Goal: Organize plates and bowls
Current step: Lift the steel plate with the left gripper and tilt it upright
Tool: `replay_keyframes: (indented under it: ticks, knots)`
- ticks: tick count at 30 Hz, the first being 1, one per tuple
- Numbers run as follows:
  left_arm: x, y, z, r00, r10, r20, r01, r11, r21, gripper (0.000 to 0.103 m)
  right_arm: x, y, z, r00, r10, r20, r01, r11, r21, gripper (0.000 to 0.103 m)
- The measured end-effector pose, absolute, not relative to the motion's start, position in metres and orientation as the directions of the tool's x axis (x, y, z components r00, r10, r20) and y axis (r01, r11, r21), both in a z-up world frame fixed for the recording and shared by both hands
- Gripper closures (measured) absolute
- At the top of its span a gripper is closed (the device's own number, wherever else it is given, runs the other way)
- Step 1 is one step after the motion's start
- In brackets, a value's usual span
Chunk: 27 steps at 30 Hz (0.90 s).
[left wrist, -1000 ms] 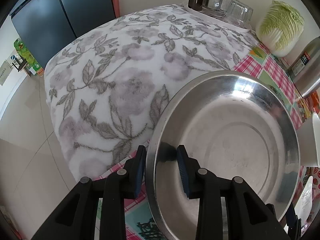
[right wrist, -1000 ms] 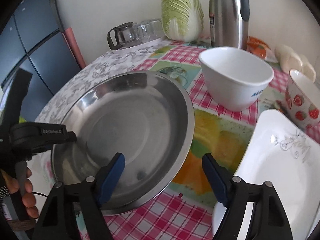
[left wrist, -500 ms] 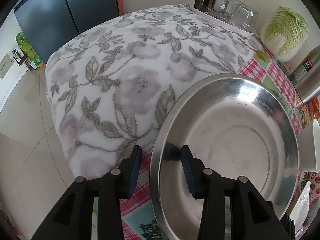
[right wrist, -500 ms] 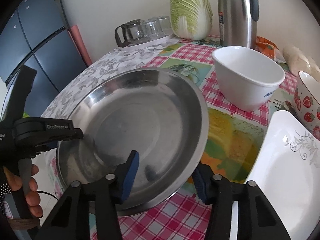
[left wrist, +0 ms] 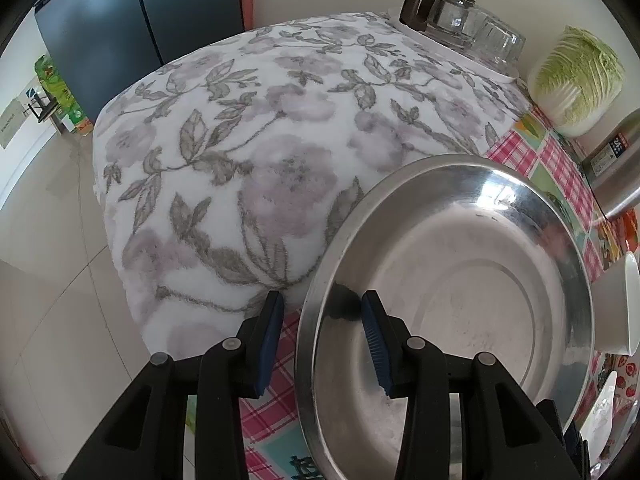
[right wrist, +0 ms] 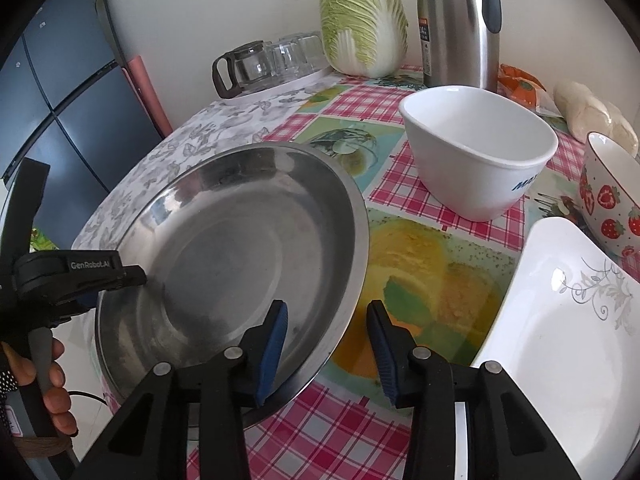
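Vs 1 s ago: right gripper (right wrist: 327, 306) was spread wide over the near-right rim of the steel plate (left wrist: 460, 300); now jaws much narrower & closing, rim between them, left pad inside the dish, right pad outside over the checked tablecloth (right wrist: 340, 432); pads not pressing the metal yet, so nothing grasped. Left gripper (left wrist: 322, 298) sat tighter on the near-left rim before; jaws now a bit wider, rim between them w/ a visible gap on each side, i.e. released. Plate itself approx. same spot; cameras barely shifted.

Plate lies at the near-left part of the table, half on the floral cloth (left wrist: 260, 160), half on the checked cloth. A hand (right wrist: 44, 384) grips the left tool's handle at far left of the right view.

Edges/room: table's left edge drops off just beyond the floral cloth, floor & dark fridge (left wrist: 120, 20) past it; open cloth far-left of the plate up to the glass jug (right wrist: 244, 68) on its tray. Right of the plate a bare strip of tablecloth, then white square plate (right wrist: 568, 340) near-right; white bowl (right wrist: 476, 168) far-right, apart from the steel rim; strawberry bowl (right wrist: 612, 200) just beyond the square plate; cabbage (right wrist: 364, 20) & thermos (right wrist: 460, 20) against the far wall.
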State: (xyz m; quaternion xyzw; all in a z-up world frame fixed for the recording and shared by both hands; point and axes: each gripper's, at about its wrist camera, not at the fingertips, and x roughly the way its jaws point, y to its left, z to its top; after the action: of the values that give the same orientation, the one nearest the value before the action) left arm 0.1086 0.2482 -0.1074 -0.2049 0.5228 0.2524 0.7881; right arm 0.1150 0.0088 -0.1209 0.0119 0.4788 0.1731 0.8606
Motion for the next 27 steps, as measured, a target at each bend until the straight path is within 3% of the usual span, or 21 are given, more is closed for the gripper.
replay_keyframes:
  ticks: [7,12,18,23,27]
  knots:
    - [0.108,0.249,-0.108,0.340,0.167,-0.926,-0.612,0.787,-0.082,0.060,0.121,0.006,-0.122,0.480,0.314,-0.819,-0.272,0.941,0.202,0.062]
    - [0.108,0.249,-0.108,0.350,0.156,-0.924,-0.598,0.796,-0.092,0.061,0.125,0.001,-0.121,0.484,0.323,-0.813,-0.255,0.941,0.222,0.072]
    - [0.111,0.246,-0.107,0.359,0.152,-0.921,-0.568,0.819,-0.086,0.062,0.128,-0.003,-0.120,0.492,0.352,-0.796,-0.247,0.933,0.261,0.073]
    - [0.114,0.245,-0.107,0.368,0.155,-0.917,-0.551,0.830,-0.081,0.069,0.125,0.002,-0.118,0.472,0.379,-0.796,-0.270,0.922,0.279,0.086]
    - [0.110,0.248,-0.106,0.382,0.148,-0.912,-0.551,0.829,-0.096,0.072,0.123,0.002,-0.115,0.465,0.399,-0.791,-0.289,0.912,0.290,0.086]
